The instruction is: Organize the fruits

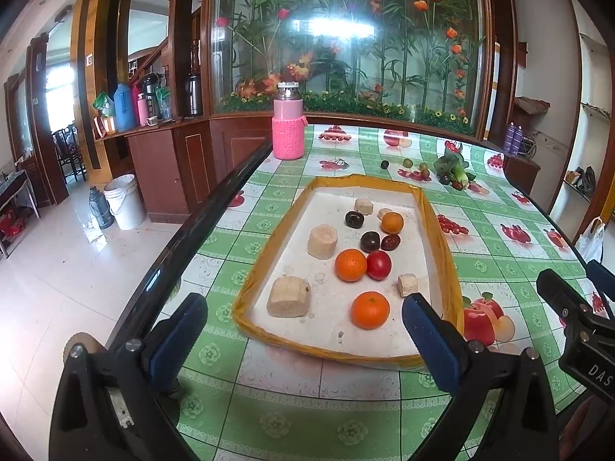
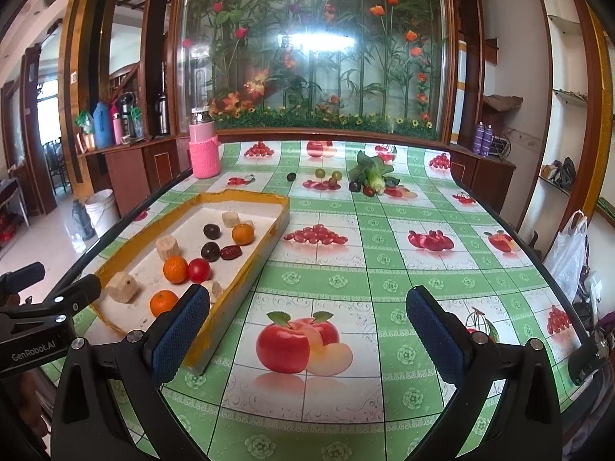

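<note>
A white foam tray with a yellow taped rim (image 1: pixel 269 246) (image 2: pixel 250 265) lies on the table. In it are three oranges (image 1: pixel 369 309) (image 2: pixel 175 269), a red tomato (image 1: pixel 378 265) (image 2: pixel 199 270), two dark plums (image 1: pixel 369 241) (image 2: pixel 210 251), a red date (image 1: pixel 390 242) and several beige foam blocks (image 1: pixel 322 241). More small fruits (image 2: pixel 325 176) lie far back beside leafy greens (image 2: pixel 371 173). My left gripper (image 1: pixel 303 330) is open and empty, just before the tray's near edge. My right gripper (image 2: pixel 307 330) is open and empty, right of the tray, over a printed apple.
A pink crochet-covered bottle (image 1: pixel 288 125) (image 2: pixel 203 148) stands at the table's far left. The table's dark left edge (image 1: pixel 215 207) drops to a tiled floor with a white bucket (image 1: pixel 123 201). A planter window runs behind. A white plastic bag (image 2: pixel 569 253) hangs on the right.
</note>
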